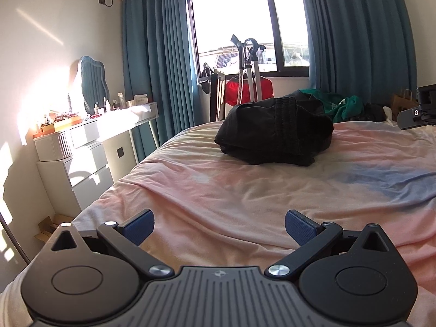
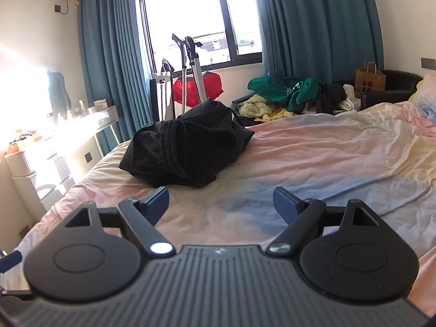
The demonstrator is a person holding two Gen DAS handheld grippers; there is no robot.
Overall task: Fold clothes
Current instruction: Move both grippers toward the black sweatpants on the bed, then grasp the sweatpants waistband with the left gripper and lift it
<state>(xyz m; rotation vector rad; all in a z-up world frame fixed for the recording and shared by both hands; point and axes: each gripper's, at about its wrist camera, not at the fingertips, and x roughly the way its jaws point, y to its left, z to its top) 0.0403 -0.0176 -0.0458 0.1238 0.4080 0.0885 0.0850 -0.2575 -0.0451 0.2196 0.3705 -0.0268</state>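
Pastel pink, blue and yellow cotton sheeting, rumpled into soft folds, covers the wide bed (image 2: 313,158) that fills most of both wrist views. Teal floor-length curtains (image 2: 313,24) frame the bright window beyond its far edge, and a white dressing table with drawers (image 1: 81,152) stands in sunlight to the left. A crumpled black garment with a ribbed elastic waistband (image 1: 275,130) lies heaped on the far left part of the bed, unfolded and well apart from both tools. A loose pile of green and yellow clothes (image 2: 283,92) sits past the far edge. Near the cameras, the left gripper (image 1: 219,229) and right gripper (image 2: 220,204) hang over the sheet, blue-padded jaws spread wide with nothing between them.
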